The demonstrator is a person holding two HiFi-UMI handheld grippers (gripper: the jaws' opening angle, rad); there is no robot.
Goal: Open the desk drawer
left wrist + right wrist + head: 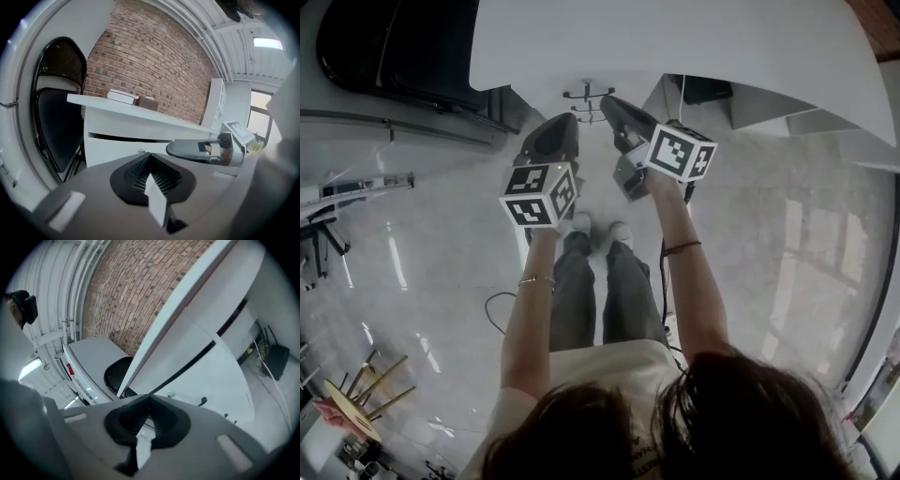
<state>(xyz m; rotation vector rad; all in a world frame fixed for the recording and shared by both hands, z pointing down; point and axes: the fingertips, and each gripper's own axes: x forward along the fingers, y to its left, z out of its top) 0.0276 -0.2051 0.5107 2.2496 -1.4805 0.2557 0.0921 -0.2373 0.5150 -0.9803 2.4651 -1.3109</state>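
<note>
Left gripper (150, 159) and right gripper (150, 401) both have fingers (136, 172) pinched shut, empty. Drawer (112, 150) sits ahead of them, untouched, under the bench (103, 104) top.

White desk top (140, 115): carries a flat white box (123, 96) with a small brown box (147, 103) just beside it. Glossy pale floor (422, 281) below — bears a black chair (56, 122) beside the desk, plus a loose black cable (492, 309).
</note>
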